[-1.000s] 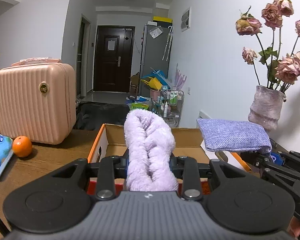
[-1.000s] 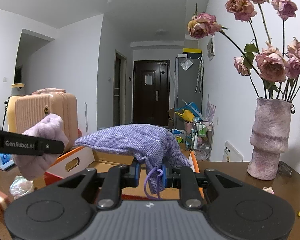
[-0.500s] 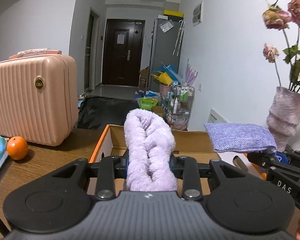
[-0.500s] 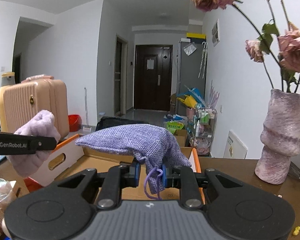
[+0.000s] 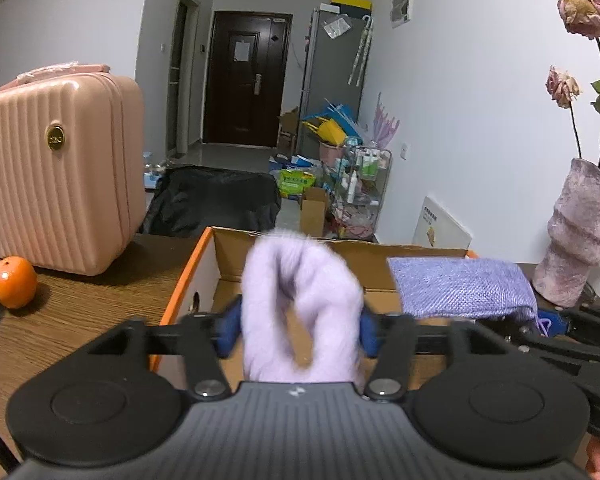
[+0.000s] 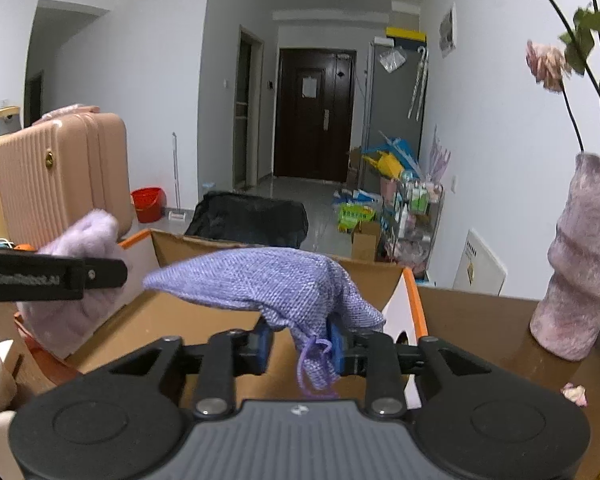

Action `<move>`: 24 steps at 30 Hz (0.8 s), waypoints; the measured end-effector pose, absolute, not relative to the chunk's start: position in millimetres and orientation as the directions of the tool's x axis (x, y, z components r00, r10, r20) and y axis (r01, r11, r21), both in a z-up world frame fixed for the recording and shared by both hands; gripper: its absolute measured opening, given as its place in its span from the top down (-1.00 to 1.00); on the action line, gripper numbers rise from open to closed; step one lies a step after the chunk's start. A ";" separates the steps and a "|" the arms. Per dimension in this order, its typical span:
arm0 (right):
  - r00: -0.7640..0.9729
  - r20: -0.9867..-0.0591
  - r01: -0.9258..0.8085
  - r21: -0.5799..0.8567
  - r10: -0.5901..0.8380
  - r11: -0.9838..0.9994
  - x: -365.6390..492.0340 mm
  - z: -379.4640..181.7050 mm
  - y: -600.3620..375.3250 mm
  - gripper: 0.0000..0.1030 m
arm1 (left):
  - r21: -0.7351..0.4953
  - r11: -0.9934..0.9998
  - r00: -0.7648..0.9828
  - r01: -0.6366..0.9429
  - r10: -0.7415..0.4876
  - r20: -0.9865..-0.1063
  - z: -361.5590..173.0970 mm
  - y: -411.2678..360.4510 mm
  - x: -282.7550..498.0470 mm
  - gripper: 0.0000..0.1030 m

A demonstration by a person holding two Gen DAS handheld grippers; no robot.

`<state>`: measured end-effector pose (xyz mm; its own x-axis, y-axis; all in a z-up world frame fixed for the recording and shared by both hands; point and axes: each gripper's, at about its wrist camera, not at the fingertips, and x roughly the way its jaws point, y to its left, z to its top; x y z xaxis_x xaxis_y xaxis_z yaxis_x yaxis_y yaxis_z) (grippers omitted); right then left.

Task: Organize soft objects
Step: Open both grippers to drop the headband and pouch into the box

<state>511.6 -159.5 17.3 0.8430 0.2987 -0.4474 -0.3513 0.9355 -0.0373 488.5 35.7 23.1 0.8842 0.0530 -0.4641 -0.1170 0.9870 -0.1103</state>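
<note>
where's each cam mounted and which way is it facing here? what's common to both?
Left wrist: sits on the left gripper, looks forward along its fingers over the open cardboard box toward the hallway door; the fluffy lilac cloth sits between its jaws, which have just been opening.
Right wrist: sits on the right gripper, same heading; the purple woven pouch hangs between its jaws, which have just been opening; one left-gripper finger shows at left.
Shared: box, both soft items, pink suitcase, vase, door.
</note>
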 end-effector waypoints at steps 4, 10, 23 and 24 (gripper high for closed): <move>0.853 -0.444 -0.321 -0.030 0.275 0.947 511.9 15.9 -161.8 -0.68 | -0.073 0.982 0.889 -0.174 0.125 -0.440 23.8 35.1 483.5 -1.00; 0.877 -0.415 -0.278 -0.024 0.243 0.960 506.7 18.3 -166.3 -1.00 | -0.102 0.973 0.891 -0.206 0.144 -0.430 26.9 39.4 479.9 -1.00; 0.894 -0.384 -0.265 -0.035 0.232 0.964 489.9 24.9 -171.7 -1.00 | -0.114 0.970 0.910 -0.215 0.157 -0.383 34.6 40.4 458.7 -1.00; 0.895 -0.381 -0.264 -0.034 0.232 0.964 486.5 25.0 -172.8 -1.00 | -0.114 0.970 0.911 -0.216 0.158 -0.380 35.2 40.0 455.9 -1.00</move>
